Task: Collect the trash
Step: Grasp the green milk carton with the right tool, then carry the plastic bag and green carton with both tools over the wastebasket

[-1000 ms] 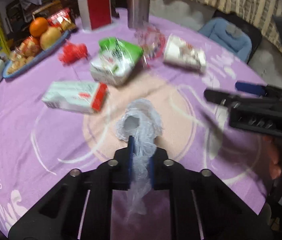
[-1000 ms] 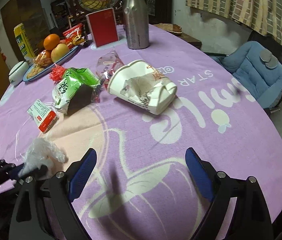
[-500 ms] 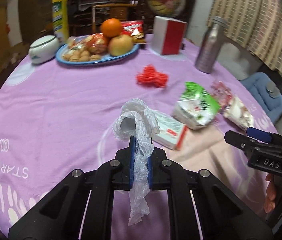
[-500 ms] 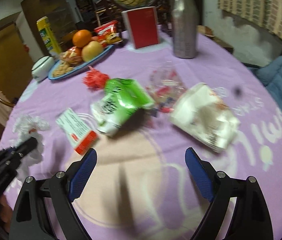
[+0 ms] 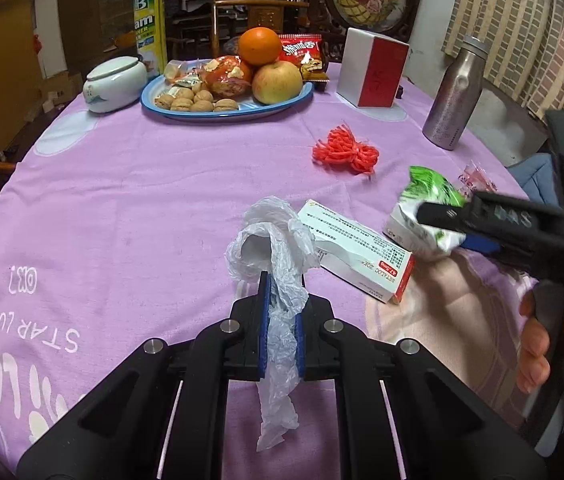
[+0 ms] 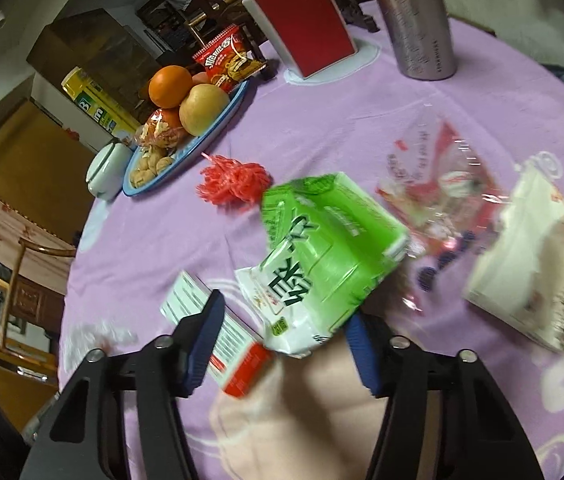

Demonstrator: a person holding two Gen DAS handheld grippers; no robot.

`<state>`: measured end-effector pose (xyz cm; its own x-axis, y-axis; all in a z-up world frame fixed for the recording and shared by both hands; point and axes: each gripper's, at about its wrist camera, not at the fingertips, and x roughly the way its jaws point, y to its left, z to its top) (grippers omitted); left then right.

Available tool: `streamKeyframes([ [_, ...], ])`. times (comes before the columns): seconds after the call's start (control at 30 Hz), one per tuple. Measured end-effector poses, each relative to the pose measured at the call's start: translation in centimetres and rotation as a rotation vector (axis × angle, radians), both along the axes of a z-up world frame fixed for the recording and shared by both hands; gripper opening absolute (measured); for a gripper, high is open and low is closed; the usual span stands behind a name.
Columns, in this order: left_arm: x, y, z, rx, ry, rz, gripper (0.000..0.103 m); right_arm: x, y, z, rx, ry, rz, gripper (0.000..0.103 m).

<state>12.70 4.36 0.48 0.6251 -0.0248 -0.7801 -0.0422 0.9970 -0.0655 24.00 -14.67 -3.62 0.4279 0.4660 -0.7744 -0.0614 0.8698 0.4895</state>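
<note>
While one second elapses: right gripper (image 6: 282, 340) closes in from well short of the litter to straddling the green wrapper (image 6: 322, 256).
Left gripper (image 5: 280, 308): fingers together, clamped on clear plastic bag (image 5: 271, 236), as before.
Right gripper fingers: apart, one either side of green wrapper's near end; contact uncertain, frame blurred.
Green wrapper place: mid-table (image 5: 121, 200), toward right edge, just beside medicine box (image 5: 358, 252).
Other litter: red string bundle (image 5: 344, 152) toward far edge; red-printed clear wrapper (image 6: 442, 176) and white paper carton (image 6: 534, 264) toward right edge.
Not litter, likely: fruit plate (image 5: 225, 114), steel bottle (image 5: 454, 96).
Meaning for task: second pickup apparently imminent; squeeze outstanding.
</note>
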Motion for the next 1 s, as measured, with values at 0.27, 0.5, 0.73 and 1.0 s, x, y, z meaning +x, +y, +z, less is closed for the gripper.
streamKeyframes([
  [0.27,-0.1,-0.4,0.1,-0.010,-0.002,-0.021,0.012,0.7,1.3,0.8,0.015,-0.050,-0.014,0.024],
  [0.5,-0.6,-1.0,0.5,-0.022,-0.019,-0.045,0.011,-5.1,1.6,7.6,-0.118,-0.310,0.098,0.024],
  [0.73,-1.7,-3.7,0.7,-0.031,-0.035,-0.139,0.011,-11.9,-2.3,9.2,-0.213,-0.384,0.101,0.024],
  [1.0,-4.2,-10.1,0.0,-0.034,0.001,-0.338,0.011,-18.0,-9.0,7.1,-0.365,-0.327,-0.031,0.024],
])
